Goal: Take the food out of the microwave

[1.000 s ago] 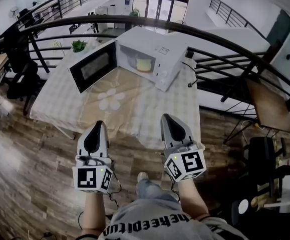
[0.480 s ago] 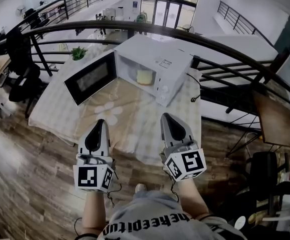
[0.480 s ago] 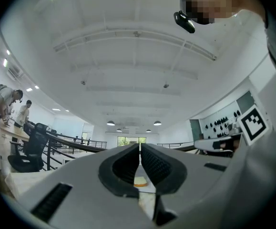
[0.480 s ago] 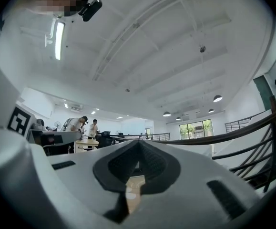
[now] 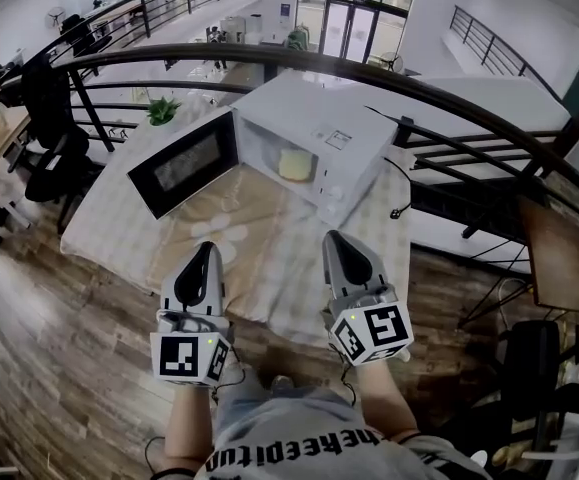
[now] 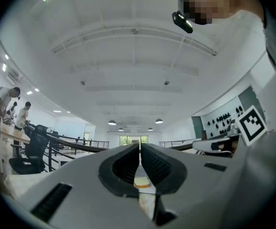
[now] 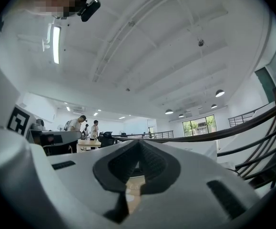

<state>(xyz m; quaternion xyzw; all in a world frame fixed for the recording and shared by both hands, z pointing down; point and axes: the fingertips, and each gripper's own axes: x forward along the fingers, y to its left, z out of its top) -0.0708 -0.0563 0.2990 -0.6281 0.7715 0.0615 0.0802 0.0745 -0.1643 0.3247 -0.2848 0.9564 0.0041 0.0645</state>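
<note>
A white microwave stands on the table with its black-windowed door swung open to the left. Inside the lit cavity sits the yellowish food. In the head view my left gripper and right gripper hover side by side over the table's near edge, both pointing at the microwave and well short of it. Both are shut with nothing held. Through the slit of the left gripper the food shows as an orange-rimmed patch. The right gripper looks over the tabletop.
The table has a pale checked cloth with a flower print. A dark curved railing runs behind it, and a small potted plant stands at the back left. Office chairs are to the left. A cable hangs off the microwave's right side.
The person has stepped toward the table: both grippers now reach over its near edge, and the microwave sits closer and a little more to the right in the head view.
</note>
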